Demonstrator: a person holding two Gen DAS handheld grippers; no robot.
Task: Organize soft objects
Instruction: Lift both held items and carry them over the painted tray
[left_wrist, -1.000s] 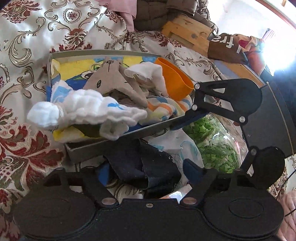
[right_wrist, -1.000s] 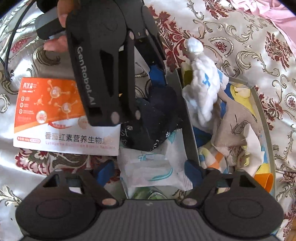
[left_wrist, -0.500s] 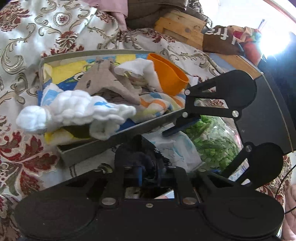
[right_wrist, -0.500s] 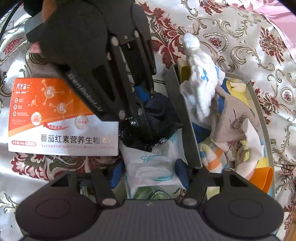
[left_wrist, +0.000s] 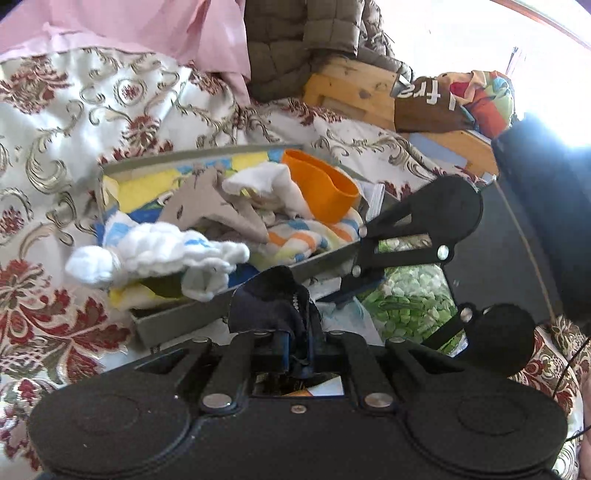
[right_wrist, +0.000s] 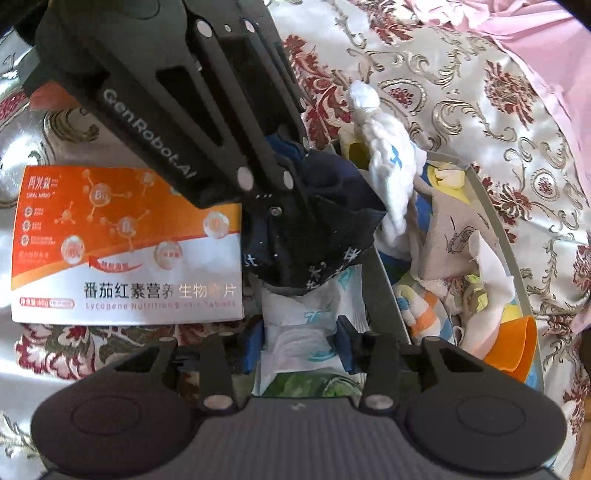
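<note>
A floral bedspread (left_wrist: 55, 122) covers the bed, with a grey tray (left_wrist: 177, 317) of soft things lying on it. The left gripper (left_wrist: 295, 350) is clamped on a dark sock (left_wrist: 273, 302), just short of the tray's near wall. The risk is that the dangling sock catches that wall, or knocks off the white knitted cloth (left_wrist: 162, 251) overhanging the rim. The right gripper (right_wrist: 301, 341) has just been closing, its half-open jaws straddling a white packet (right_wrist: 306, 332) without visibly pressing it. The packet lies beside the tray, under the sock.
</note>
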